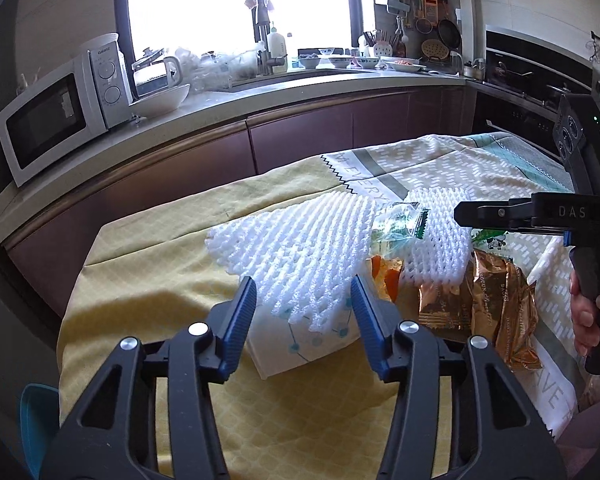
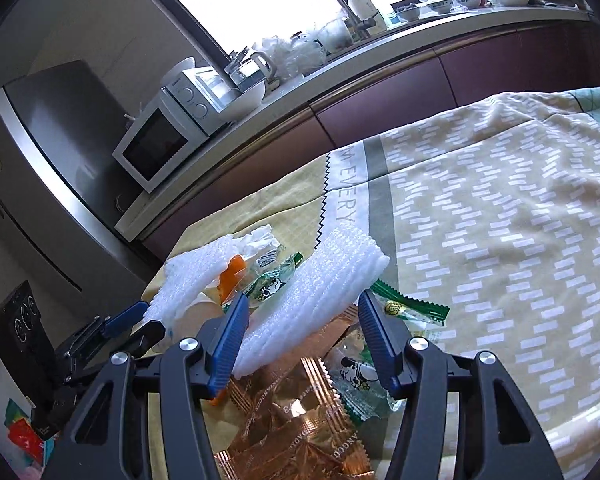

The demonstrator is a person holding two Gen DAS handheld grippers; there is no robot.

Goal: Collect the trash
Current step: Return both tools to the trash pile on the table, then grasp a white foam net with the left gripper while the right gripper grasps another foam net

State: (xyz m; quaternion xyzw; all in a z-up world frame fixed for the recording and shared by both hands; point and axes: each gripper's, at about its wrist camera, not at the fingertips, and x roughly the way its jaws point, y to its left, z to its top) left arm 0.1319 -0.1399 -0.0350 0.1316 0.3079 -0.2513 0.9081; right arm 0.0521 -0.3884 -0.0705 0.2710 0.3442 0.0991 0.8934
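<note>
Trash is piled on a table under a yellow patterned cloth (image 1: 160,272). A large white foam net (image 1: 292,256) lies with its near edge between the blue pads of my left gripper (image 1: 304,312), which is open and not pressing on it. A second foam net (image 2: 320,300) slants between the pads of my right gripper (image 2: 304,332), also open. Under it lie copper foil wrappers (image 2: 300,420), green-and-white candy wrappers (image 2: 356,380) and an orange scrap (image 2: 232,276). The right gripper (image 1: 460,213) reaches in from the right above the pile. The left gripper (image 2: 144,322) shows at the left.
A person's hand (image 1: 584,312) grips the right tool's handle. A white paper with teal dots (image 1: 300,344) lies under the big net. Behind the table runs a kitchen counter with a microwave (image 1: 56,120) and a sink. A blue chair (image 1: 36,412) stands at the table's near left.
</note>
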